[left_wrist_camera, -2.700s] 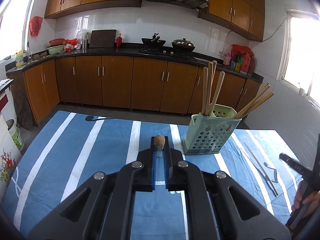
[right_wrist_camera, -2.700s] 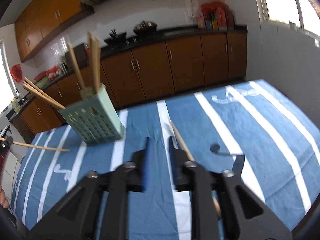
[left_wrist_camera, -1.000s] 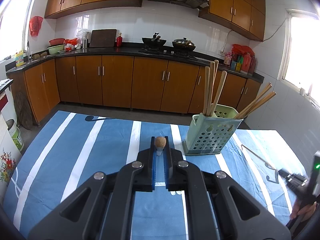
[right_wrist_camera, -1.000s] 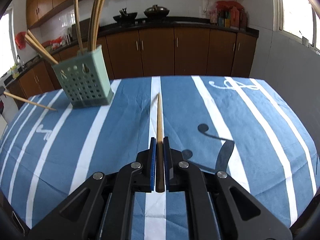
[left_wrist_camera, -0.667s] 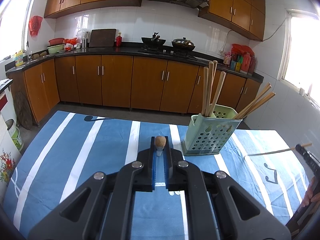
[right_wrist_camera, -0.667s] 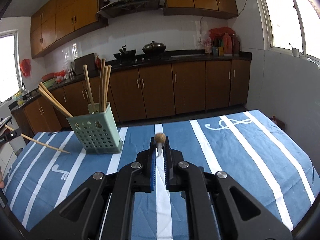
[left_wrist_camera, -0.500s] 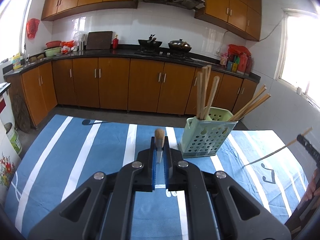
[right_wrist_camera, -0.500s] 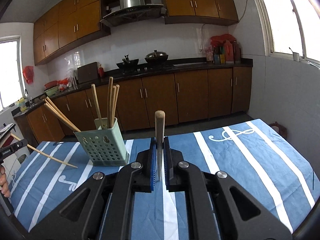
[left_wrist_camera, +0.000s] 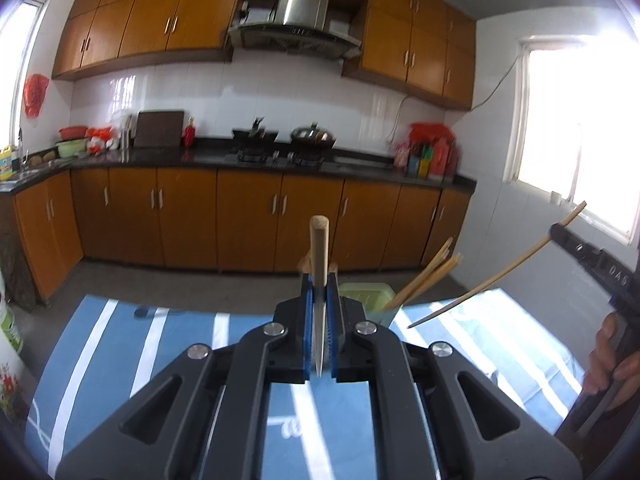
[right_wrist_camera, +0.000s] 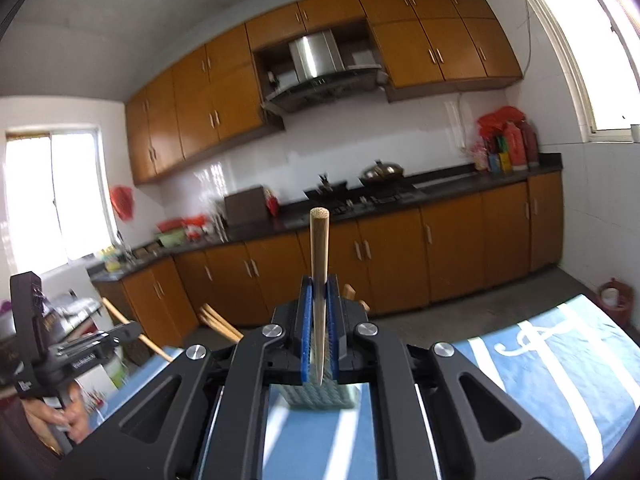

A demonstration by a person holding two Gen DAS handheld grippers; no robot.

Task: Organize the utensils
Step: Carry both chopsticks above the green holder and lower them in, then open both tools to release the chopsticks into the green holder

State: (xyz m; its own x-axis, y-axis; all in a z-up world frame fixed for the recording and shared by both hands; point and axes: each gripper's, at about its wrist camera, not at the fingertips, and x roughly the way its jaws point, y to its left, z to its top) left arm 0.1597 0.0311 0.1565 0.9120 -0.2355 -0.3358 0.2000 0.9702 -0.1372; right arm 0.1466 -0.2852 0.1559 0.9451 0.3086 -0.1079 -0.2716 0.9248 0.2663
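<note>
Each chopstick is a slim, pale wooden stick, round at the thick end and tapering to a point. The left gripper (left_wrist_camera: 319, 312) has its blue-padded jaws clamped on one chopstick (left_wrist_camera: 319, 264), thick end up and point down between the pads. The right gripper (right_wrist_camera: 319, 312) is clamped the same way on a second chopstick (right_wrist_camera: 319, 264). In the left view that second stick slants across the right side, held in the air above the bench (left_wrist_camera: 120, 344).

The holder (left_wrist_camera: 370, 300), a pale green perforated plastic basket, stands on the bench just behind the left jaws, mostly hidden by them. From it about three chopsticks (left_wrist_camera: 430, 276) lean out to the right; others seem to stand behind the jaws, but the view is too blocked to count them. So there are two held sticks, one holder and two grippers.

The bench is covered with a blue cloth with white stripes and white musical signs. Around it is a kitchen with orange-brown cabinets (left_wrist_camera: 180, 216) above and below, a dark counter, white tiles, a steel hood (left_wrist_camera: 298, 12) over a stove with pans, and bright windows on both sides.
</note>
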